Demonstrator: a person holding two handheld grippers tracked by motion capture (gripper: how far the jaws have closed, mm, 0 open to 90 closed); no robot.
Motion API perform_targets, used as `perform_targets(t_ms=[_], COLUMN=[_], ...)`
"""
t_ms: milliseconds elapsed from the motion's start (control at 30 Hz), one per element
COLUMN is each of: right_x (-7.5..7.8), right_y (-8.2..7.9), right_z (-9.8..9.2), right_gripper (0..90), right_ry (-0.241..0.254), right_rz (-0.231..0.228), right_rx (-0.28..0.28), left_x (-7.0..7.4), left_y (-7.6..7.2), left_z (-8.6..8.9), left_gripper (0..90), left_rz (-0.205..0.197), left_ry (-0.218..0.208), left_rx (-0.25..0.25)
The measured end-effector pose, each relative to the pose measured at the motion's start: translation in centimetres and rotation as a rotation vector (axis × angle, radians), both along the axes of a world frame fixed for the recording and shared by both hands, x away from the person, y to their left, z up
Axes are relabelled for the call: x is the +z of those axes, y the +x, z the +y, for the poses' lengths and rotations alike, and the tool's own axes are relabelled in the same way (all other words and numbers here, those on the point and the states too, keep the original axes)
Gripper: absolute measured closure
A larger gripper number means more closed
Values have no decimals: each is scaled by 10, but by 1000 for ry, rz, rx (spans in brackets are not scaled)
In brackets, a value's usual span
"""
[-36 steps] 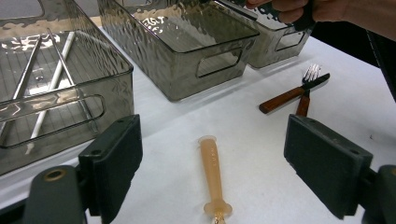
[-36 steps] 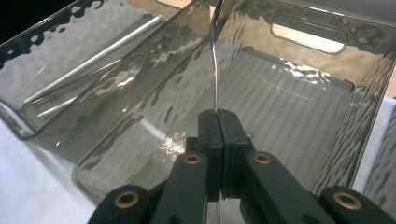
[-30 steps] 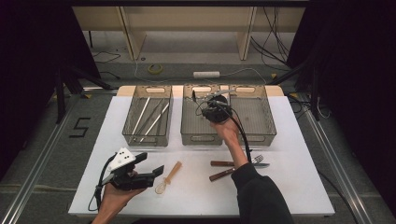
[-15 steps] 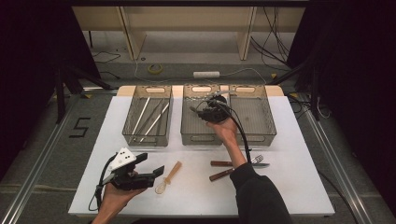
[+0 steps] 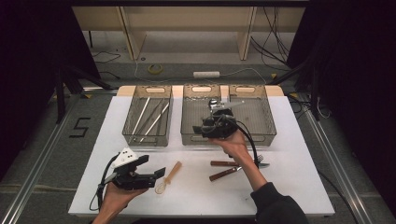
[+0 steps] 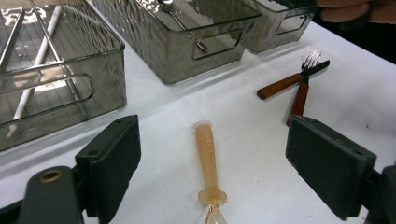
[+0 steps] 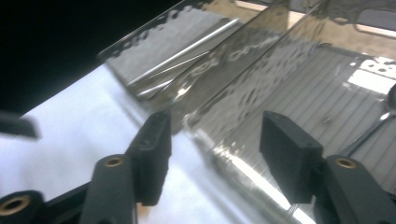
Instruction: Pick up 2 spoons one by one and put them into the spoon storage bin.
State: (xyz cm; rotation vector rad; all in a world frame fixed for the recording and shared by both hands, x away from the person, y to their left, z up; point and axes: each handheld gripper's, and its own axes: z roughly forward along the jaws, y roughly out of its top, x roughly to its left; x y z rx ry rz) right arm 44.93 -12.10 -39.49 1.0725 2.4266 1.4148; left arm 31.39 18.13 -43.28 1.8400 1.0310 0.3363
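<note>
Right hand-held gripper [image 5: 205,129] drawn back over middle bin [image 5: 196,135], jaws just opening, empty; left hand-held gripper [image 6: 229,163] spread.

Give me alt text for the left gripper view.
Open left gripper over a white table, an orange-handled spoon lying between its jaws, untouched. Beyond lie a wooden-handled fork, a wooden-handled knife and clear bins.

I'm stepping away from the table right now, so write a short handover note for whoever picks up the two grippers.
Right gripper: empty, fingers just opening, above the middle bin, where a metal spoon lies.
Left gripper: open, empty, aimed at the tan-handled spoon on the table.
Left bin: holds chopsticks.
Done: metal spoon binned.
Left: tan-handled spoon, plus wooden-handled fork and knife crossed on the table.
</note>
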Motion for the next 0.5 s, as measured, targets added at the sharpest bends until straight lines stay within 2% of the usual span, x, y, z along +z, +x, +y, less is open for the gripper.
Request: perform_targets(t_ms=[100, 300, 500], right_x=[-2, -9, -15], right_y=[-17, -44, -65], right_z=[-8, -21, -32], right_gripper=[406, 341, 319], right_ry=[18, 54, 70], right_rz=[-4, -18, -41], right_rx=[47, 53, 42], left_x=[-1, -3, -3], left_y=[1, 3, 4], left_z=[-1, -3, -5], left_gripper=[175, 175, 175], left_rz=[17, 41, 59], left_ry=[4, 36, 53], left_rx=[-1, -1, -7])
